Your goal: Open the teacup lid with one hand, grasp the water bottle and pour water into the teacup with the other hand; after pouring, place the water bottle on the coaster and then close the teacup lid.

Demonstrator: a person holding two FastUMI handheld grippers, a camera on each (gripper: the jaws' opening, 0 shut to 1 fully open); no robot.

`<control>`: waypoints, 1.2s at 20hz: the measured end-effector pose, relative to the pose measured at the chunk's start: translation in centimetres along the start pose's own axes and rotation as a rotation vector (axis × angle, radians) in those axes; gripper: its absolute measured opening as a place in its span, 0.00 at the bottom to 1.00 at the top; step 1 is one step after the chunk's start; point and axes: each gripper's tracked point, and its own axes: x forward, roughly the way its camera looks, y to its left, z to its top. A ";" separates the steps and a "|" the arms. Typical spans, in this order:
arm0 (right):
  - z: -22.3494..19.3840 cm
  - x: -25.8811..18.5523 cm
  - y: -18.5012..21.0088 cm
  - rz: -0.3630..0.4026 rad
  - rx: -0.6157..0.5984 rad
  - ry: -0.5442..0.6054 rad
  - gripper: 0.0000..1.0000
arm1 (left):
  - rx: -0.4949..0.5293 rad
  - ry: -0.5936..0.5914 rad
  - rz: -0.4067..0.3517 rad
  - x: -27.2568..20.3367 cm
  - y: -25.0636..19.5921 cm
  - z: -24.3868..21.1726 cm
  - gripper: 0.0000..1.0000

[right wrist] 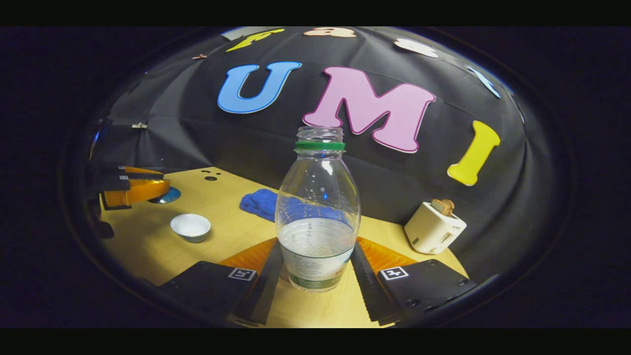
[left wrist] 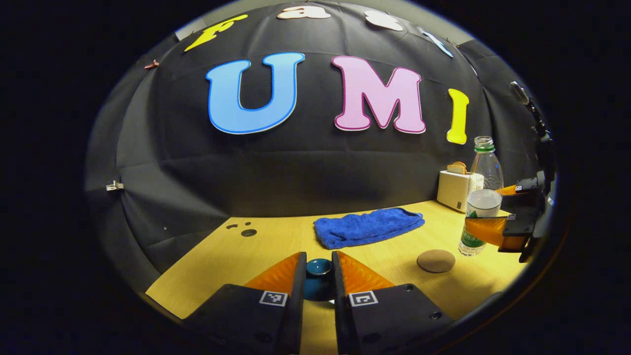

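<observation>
The bottle (right wrist: 318, 217) is clear thin plastic, uncapped and about half full. It will likely dent if squeezed hard, feel bottom-heavy, and spill if tipped fast. The best hold looks to be the labelled lower body, below the waterline.

The right gripper (right wrist: 318, 268) has its 2 fingers on either side of that lower body, seemingly touching it; whether they press firmly cannot be told. In the left gripper view the bottle stands upright on the table (left wrist: 236, 256), just beside the coaster (left wrist: 436, 260).

The left gripper (left wrist: 318, 276) is nearly closed around the lid (left wrist: 318, 278), a small dark blue piece with a knob, apparently lifted off. The open cup (right wrist: 191, 227) sits on the table, between the 2 grippers and well apart from the bottle.
</observation>
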 end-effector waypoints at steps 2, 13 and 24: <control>-0.2 0.7 0.7 0.029 -0.056 0.018 0.76 | 0.001 0.015 0.036 -0.8 0.9 -0.1 0.31; -2.0 3.3 2.8 0.036 -0.339 0.100 0.75 | -0.023 0.023 0.176 -2.7 5.6 -1.8 0.31; -4.9 5.0 5.6 0.013 -0.752 0.131 0.75 | 0.006 0.037 0.156 -2.2 6.7 -3.6 0.31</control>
